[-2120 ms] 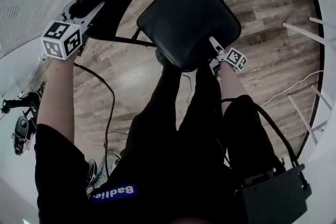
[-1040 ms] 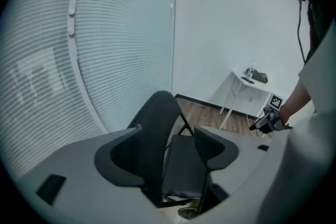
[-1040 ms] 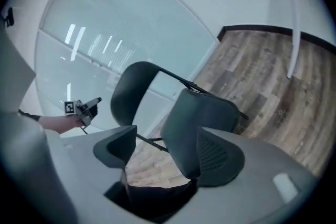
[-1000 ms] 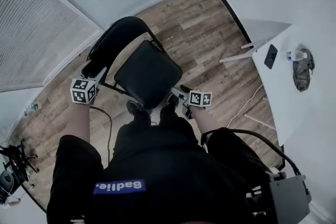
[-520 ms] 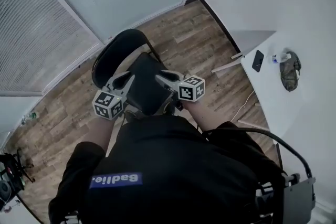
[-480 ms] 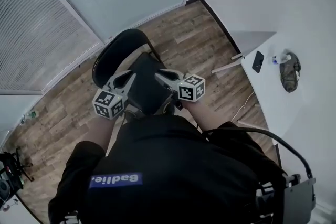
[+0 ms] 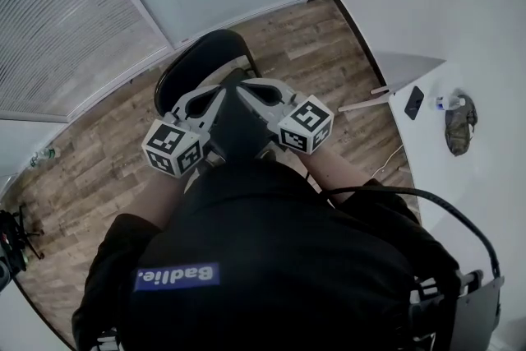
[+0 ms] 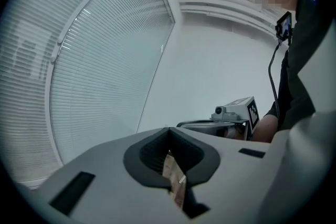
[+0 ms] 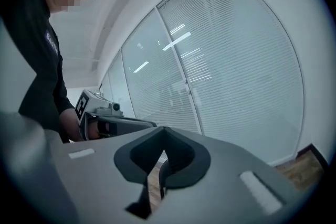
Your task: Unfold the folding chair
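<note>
The black folding chair (image 7: 203, 55) stands opened out on the wooden floor (image 7: 99, 152) in the head view, its seat (image 7: 238, 126) partly hidden behind my two raised grippers. My left gripper (image 7: 219, 91) and right gripper (image 7: 243, 83) hang side by side above the seat, tips nearly meeting, touching nothing. In the left gripper view the left gripper (image 8: 169, 136) has its jaws together with nothing between them, and the right gripper (image 8: 231, 118) shows beyond. The right gripper (image 9: 164, 136) is likewise shut and empty, with the left gripper (image 9: 107, 115) beside it.
A white table (image 7: 477, 45) at the right carries a phone (image 7: 414, 103), a small bottle (image 7: 448, 103) and a camouflage pouch (image 7: 459, 127). Windows with blinds (image 7: 74, 12) line the far wall. A dark stand (image 7: 8, 234) sits at the left edge.
Both grippers left the chair's backrest and seat edge, rose towards my chest and came together. Their jaws went from open to shut. The chair stays unfolded.
</note>
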`<state>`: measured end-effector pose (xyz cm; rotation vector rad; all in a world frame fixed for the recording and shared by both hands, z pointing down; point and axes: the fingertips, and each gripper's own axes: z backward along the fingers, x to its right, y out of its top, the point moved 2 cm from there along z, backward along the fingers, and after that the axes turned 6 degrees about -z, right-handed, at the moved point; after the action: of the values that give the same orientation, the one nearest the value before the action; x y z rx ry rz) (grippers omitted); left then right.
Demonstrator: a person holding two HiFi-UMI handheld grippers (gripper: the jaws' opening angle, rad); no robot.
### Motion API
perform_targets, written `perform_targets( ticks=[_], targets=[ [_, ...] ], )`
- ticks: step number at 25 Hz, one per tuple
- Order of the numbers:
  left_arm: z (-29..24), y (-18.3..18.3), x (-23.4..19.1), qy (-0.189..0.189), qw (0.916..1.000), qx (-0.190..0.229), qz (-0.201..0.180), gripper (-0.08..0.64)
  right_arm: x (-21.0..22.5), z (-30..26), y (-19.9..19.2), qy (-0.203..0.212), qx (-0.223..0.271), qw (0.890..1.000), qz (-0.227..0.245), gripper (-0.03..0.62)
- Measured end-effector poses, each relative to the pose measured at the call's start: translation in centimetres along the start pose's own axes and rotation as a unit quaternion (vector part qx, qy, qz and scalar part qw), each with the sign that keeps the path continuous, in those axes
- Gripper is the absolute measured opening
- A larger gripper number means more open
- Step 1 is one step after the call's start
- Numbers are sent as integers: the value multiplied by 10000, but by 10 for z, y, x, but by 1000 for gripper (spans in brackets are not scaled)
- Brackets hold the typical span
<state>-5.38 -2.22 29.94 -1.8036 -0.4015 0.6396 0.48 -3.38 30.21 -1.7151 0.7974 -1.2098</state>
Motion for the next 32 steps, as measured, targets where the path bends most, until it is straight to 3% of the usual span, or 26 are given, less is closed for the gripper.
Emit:
perform_targets(
  ticks=[10, 32],
  targets=[
    [10, 7, 3, -3, 9998, 128, 130, 5, -13, -11, 1, 124, -37, 9999, 102, 2],
    [14, -9, 18, 13, 9998, -42, 204, 5, -10, 7, -14, -20, 19, 9997, -236, 2]
  ],
)
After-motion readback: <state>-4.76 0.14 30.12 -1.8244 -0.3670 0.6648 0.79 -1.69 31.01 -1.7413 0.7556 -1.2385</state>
